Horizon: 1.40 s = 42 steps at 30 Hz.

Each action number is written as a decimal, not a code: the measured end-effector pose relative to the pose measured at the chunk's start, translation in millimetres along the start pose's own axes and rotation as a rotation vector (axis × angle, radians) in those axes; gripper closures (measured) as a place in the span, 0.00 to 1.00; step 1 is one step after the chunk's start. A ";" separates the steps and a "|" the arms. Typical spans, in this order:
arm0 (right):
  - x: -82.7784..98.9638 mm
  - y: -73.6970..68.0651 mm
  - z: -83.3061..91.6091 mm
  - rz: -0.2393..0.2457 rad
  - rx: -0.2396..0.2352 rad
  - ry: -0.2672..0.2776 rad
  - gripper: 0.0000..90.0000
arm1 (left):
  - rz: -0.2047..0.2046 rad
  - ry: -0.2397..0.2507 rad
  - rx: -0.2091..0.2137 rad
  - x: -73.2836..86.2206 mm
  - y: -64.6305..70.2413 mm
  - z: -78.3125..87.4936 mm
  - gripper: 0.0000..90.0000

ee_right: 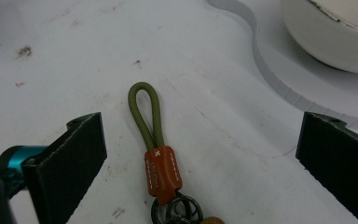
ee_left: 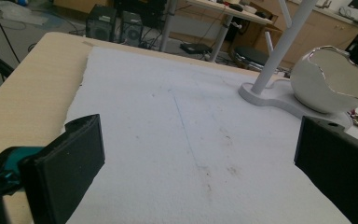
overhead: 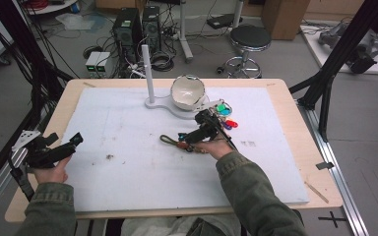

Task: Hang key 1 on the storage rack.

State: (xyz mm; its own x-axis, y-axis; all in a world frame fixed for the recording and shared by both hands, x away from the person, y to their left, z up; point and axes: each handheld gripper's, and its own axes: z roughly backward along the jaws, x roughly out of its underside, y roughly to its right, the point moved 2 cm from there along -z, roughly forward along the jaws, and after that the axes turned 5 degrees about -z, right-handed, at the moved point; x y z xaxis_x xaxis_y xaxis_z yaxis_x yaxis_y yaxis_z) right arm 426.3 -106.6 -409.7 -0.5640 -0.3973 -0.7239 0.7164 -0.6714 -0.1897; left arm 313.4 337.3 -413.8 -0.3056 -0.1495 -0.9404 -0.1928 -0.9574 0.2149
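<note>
A keychain with an olive cord loop, a brown leather tab and dark metal rings lies flat on the white mat. My right gripper hovers low over it, wide open, one jaw on each side and touching nothing. In the high view the keychain lies near the mat's middle, under the right gripper. My left gripper is held at the table's left edge, open and empty; its own view looks across bare mat between its jaws.
A white stand with a post and an eggshell-shaped bowl sits at the mat's far centre. Colourful key tags lie beside its base. The wooden table borders the mat; a stool stands beyond.
</note>
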 end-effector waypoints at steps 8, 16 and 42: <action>3.7 -1.7 -9.1 0.012 -0.012 -0.048 0.01 | -0.002 -0.003 0.006 0.3 0.8 -0.8 0.02; 6.7 -3.8 -16.2 0.013 -0.006 -0.082 0.01 | -0.001 -0.006 0.008 0.5 0.9 -1.0 0.02; 17.3 -10.3 -32.0 0.044 0.026 -0.186 0.51 | -0.001 -0.013 0.015 0.8 0.8 -1.6 0.02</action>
State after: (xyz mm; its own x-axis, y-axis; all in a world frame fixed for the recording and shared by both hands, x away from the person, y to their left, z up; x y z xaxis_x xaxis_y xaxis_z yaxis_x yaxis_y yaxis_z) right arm 422.3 -86.6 -441.5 -0.6004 -0.5338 -0.5954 0.7325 -0.6659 -0.1415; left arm 314.5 336.0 -414.8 -0.3172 -0.1458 -0.9371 -0.2071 -0.9536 0.2184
